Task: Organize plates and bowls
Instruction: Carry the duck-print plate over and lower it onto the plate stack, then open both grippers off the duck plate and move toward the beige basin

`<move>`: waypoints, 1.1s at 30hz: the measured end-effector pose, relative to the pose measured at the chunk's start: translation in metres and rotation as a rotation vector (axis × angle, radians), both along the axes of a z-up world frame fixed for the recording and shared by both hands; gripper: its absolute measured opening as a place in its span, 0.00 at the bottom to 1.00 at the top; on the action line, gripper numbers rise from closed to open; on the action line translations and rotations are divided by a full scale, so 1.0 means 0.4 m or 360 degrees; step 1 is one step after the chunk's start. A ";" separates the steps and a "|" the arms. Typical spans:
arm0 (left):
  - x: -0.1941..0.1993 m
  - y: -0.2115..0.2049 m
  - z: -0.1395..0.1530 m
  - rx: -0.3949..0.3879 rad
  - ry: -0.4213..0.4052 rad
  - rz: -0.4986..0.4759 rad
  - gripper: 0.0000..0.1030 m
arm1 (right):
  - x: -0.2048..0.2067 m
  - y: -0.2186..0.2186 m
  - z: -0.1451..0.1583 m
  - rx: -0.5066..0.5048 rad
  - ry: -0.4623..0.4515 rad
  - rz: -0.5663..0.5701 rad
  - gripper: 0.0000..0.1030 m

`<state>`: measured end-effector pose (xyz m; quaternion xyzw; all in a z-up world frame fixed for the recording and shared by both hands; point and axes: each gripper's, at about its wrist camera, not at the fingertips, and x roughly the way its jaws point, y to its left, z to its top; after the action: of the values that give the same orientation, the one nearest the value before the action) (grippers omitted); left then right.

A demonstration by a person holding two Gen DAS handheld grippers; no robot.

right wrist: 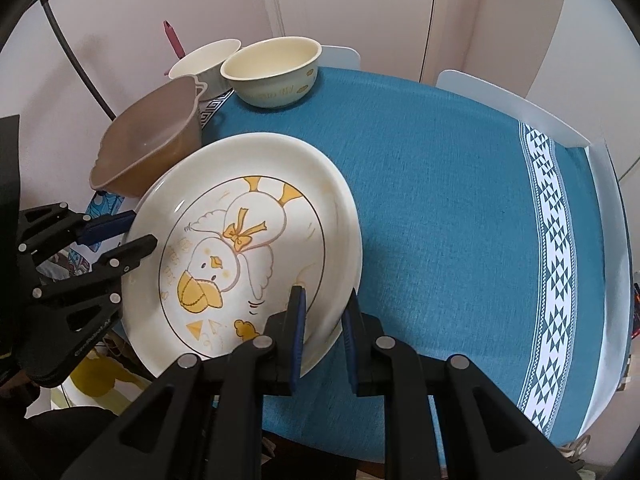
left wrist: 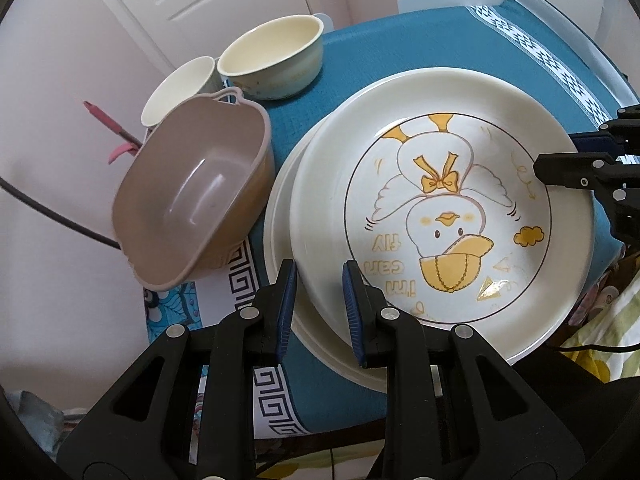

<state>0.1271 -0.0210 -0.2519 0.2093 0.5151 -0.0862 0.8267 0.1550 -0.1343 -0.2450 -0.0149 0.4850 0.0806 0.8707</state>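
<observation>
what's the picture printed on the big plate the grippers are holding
A cartoon duck in yellow and white, wearing a yellow bow, on the cream plate. It shows best in the left wrist view.

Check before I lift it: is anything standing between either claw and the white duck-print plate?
Nothing visible. The left claw and right claw each grip the rim of the white duck-print plate; the brown plastic tub sits beside it.

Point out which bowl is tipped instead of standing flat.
The brown plastic bowl with handles, beside the duck plate: it leans with its opening tilted sideways. The cream bowl and white bowl behind it stand upright.
</observation>
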 end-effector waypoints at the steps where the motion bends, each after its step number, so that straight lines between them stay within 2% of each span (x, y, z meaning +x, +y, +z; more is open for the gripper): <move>1: -0.004 0.000 0.002 0.0010 -0.0008 0.0001 0.21 | 0.000 0.002 0.000 -0.0007 0.0001 0.0004 0.16; 3: -0.009 0.003 0.002 0.0037 -0.0019 0.0005 0.21 | 0.000 0.005 -0.001 -0.0006 0.0003 0.0017 0.16; 22: -0.014 0.016 0.014 0.0015 -0.0032 0.0024 0.21 | -0.002 0.031 -0.010 -0.0115 0.0005 0.0003 0.16; 29: -0.011 0.021 0.021 -0.0034 -0.0020 0.0064 0.21 | -0.013 0.026 -0.008 -0.0085 -0.0020 -0.0009 0.16; 33: -0.013 0.025 0.077 -0.0103 -0.0048 0.0138 0.21 | -0.021 0.010 0.042 -0.0004 -0.0082 0.0044 0.16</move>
<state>0.1220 -0.0112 -0.2211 0.1613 0.5081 -0.0637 0.8436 0.1465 -0.1303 -0.2282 -0.0248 0.4621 0.0914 0.8818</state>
